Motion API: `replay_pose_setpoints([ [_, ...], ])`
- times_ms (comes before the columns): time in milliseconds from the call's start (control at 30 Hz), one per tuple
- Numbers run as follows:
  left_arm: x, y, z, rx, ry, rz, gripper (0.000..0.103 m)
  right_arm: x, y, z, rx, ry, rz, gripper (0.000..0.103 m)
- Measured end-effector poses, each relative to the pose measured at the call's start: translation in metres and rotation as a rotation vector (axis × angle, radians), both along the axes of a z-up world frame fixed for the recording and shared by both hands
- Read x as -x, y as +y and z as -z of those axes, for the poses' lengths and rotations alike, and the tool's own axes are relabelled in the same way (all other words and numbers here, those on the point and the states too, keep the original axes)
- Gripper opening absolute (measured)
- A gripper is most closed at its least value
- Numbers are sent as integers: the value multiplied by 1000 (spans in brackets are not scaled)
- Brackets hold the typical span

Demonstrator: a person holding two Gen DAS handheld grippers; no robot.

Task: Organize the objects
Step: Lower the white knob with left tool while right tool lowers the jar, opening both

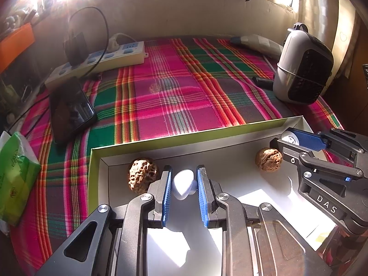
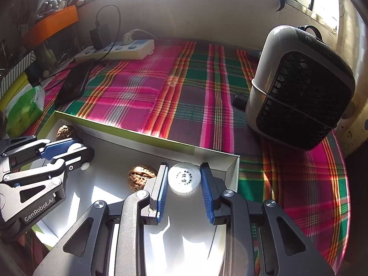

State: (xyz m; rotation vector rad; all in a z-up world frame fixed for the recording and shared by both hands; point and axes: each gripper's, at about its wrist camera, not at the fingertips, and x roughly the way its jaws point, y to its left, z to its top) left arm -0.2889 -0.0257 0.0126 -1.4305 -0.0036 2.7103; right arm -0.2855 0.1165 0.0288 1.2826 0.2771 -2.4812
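Note:
A shallow white box with a green rim (image 1: pixel 184 135) lies on the plaid cloth. In it are a rough brown walnut (image 1: pixel 142 176) at the far left and a smoother walnut (image 1: pixel 268 159) further right. My left gripper (image 1: pixel 184 184) holds a small white rounded object (image 1: pixel 182 184) between its blue pads over the box. My right gripper (image 2: pixel 184 179) holds a white bottle cap (image 2: pixel 184 178) with printed characters near the box's right wall (image 2: pixel 232 172). The smoother walnut (image 2: pixel 141 177) lies just left of it. The rough walnut (image 2: pixel 66 132) is in the far corner.
A grey and black fan heater (image 2: pixel 299 87) stands at the right on the cloth. A power strip (image 1: pixel 96 62) with plugs and cables, a black phone (image 1: pixel 71 110) and a green tissue pack (image 1: pixel 16 179) lie at the left.

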Motion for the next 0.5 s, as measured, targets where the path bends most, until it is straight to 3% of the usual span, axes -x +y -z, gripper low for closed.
replay_pose_setpoints([
  [500, 0, 1, 1, 9, 0, -1, 20, 1, -2, 2, -9, -11, -11, 29],
])
